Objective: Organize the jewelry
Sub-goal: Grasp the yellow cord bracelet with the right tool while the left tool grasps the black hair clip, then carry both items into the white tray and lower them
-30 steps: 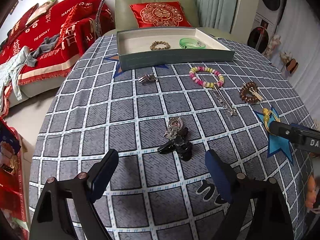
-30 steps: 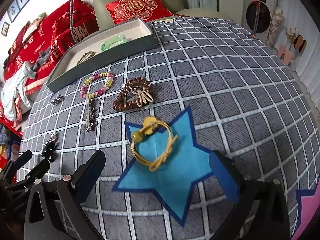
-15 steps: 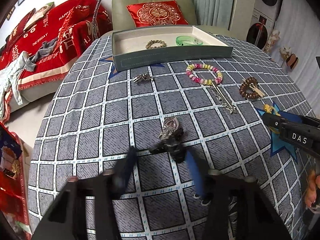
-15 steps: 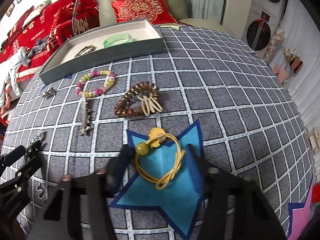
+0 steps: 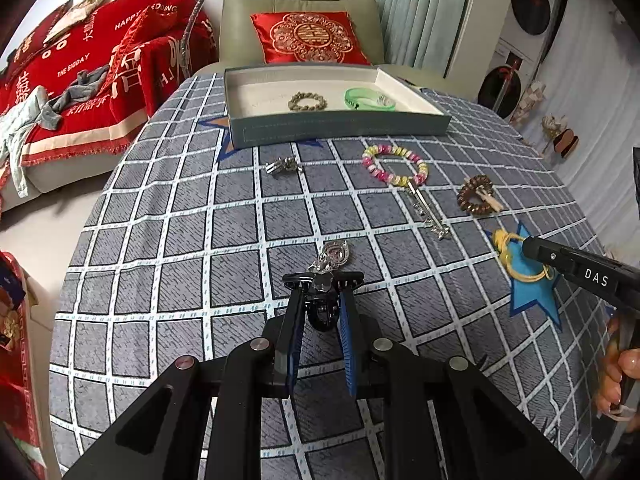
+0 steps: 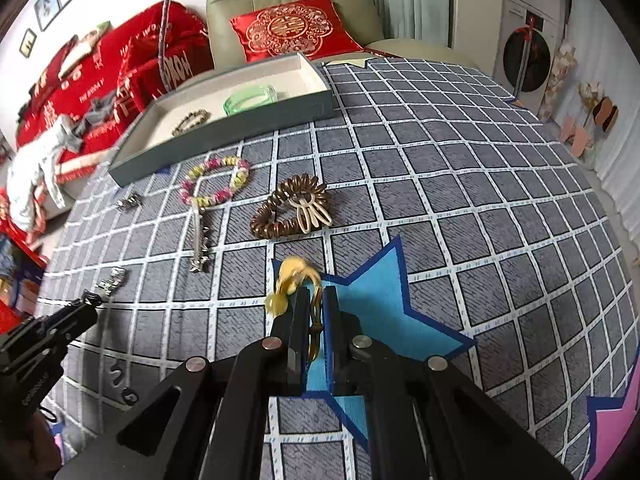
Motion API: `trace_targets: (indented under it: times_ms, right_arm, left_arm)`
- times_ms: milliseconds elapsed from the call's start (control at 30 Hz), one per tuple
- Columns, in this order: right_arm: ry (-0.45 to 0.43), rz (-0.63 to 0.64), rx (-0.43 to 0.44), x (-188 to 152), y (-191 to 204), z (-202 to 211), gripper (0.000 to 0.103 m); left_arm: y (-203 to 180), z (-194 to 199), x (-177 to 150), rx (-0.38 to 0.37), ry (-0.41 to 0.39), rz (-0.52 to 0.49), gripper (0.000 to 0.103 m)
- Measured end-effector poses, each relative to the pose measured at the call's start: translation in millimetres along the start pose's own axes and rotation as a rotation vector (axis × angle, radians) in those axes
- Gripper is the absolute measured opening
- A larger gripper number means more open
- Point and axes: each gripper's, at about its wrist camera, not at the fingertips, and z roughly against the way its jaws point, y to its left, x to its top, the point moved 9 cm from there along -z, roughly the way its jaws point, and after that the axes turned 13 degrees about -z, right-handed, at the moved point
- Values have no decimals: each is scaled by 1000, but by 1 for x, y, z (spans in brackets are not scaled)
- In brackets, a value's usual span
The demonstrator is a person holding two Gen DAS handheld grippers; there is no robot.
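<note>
My left gripper (image 5: 322, 294) is shut on a black hair clip (image 5: 323, 308) with a silver charm (image 5: 334, 254), low on the checked tablecloth. My right gripper (image 6: 316, 300) is shut on a yellow cord bracelet (image 6: 294, 274) over a blue star patch (image 6: 372, 320). A grey tray (image 5: 340, 128) at the back holds a brown bead bracelet (image 5: 307, 101) and a green bangle (image 5: 369, 98). Loose on the cloth lie a pink-yellow bead bracelet (image 5: 394, 164), a brown coil hair tie (image 5: 476, 200), a silver hairpin (image 5: 428, 214) and a small silver piece (image 5: 283, 165).
A green armchair with a red cushion (image 5: 310, 38) stands behind the table. A red-covered sofa (image 5: 80, 80) is at the left. The table edge curves off at the left and right. The right gripper also shows in the left wrist view (image 5: 580, 272).
Both grippers went from wide open to shut. The left one closed on the black clip. The right one closed on the yellow cord bracelet.
</note>
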Motion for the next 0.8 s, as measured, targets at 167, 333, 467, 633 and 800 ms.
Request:
trace_targets:
  times_ms: [167,333,467,633,800]
  right_arm:
    - [1,-17,49,-1,3,11,6]
    - [-7,-11,76,0,6,23,6]
    - [-13,-23,104,6,8,34,6]
    - [-13,-33,137,17,13,42,6]
    - [-16,-37,174,37,23,48,6]
  left_arm:
    - [-1,11,6,-10,-23,-6,32]
    - [0,21,14,-16,-46,-11,32]
    - [1,27,20,-22,-61,-11,32]
    - [3,34,34,-23,-86,-18,32]
    - [11,36,55,-35,-99,-8,32]
